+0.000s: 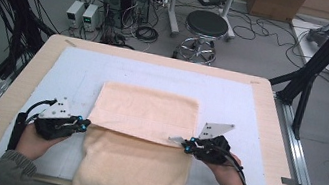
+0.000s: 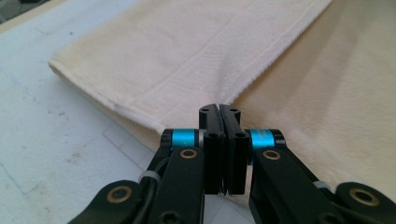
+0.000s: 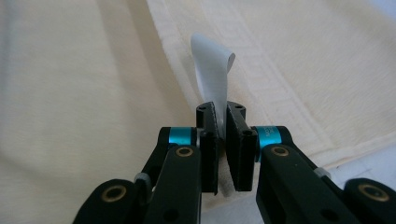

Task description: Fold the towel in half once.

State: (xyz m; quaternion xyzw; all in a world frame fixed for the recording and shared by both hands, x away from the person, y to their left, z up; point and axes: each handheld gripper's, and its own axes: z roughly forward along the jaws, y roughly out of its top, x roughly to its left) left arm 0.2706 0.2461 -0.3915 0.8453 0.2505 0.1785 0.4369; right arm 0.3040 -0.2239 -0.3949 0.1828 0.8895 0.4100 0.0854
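Folded towel (image 1: 139, 139) on white mat (image 1: 231, 104), left gripper (image 2: 223, 112) pressed together beside its hem, right gripper (image 3: 220, 114) clamped on white label (image 3: 212, 70), stool (image 1: 206, 26) beyond table (image 1: 269, 120)

Cream towel (image 1: 140, 139), far half folded over, near end overhanging table edge

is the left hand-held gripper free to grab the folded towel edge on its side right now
Probably yes. The left hand-held gripper sits right at the towel edge with nothing between them, but its jaws are shut and hold nothing, so it must open first.
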